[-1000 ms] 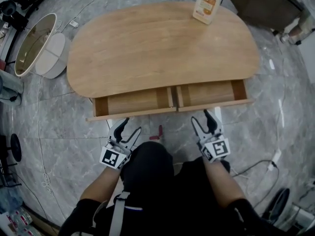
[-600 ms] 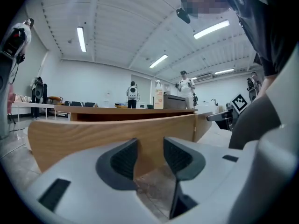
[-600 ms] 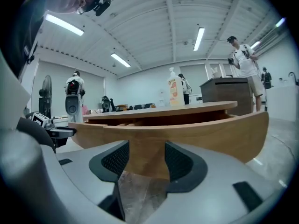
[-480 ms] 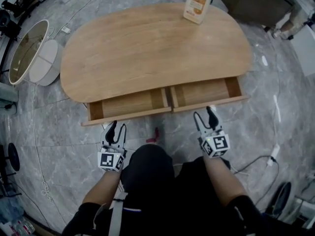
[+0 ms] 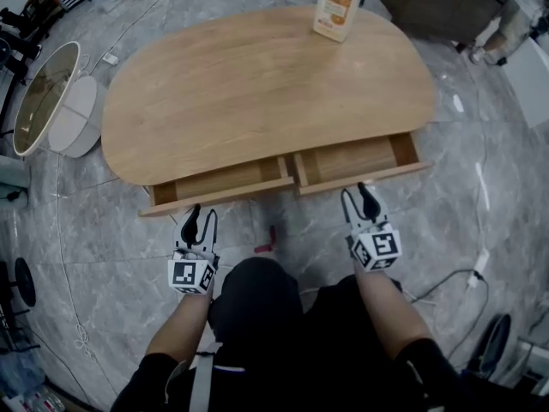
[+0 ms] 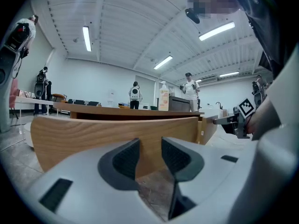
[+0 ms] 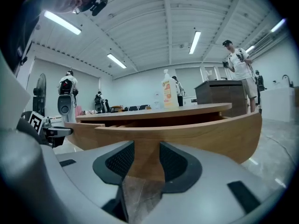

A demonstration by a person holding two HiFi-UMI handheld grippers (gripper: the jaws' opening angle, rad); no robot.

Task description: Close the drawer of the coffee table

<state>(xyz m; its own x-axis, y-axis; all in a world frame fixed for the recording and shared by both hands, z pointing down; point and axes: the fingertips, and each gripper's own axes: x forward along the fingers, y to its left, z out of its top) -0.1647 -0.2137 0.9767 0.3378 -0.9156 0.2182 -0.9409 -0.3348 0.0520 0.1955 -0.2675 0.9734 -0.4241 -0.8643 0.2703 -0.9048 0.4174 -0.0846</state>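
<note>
The jaws of the left gripper [image 6: 150,148] are standing a narrow gap apart, released, with only bare floor [image 5: 283,226] showing between them. The jaws of the right gripper [image 7: 146,153] are closing, a gap is remaining between them, and nothing is lying in that gap. Both grippers are pointing at the near face of the table [image 5: 266,84], slightly below level. The left gripper [image 5: 201,217] is hovering just short of the front panel of the left drawer [image 5: 223,183], apart from it. The right gripper [image 5: 358,197] is hovering just short of the front panel of the right drawer [image 5: 356,160], likewise apart from it. Both drawers are standing pulled out side by side from under the near edge of the tabletop, the right one projecting slightly farther. A bottle [image 5: 339,5] is standing upright at the far edge of the tabletop, right of centre. The person's forearms are extending from the near side towards the drawers.
</note>
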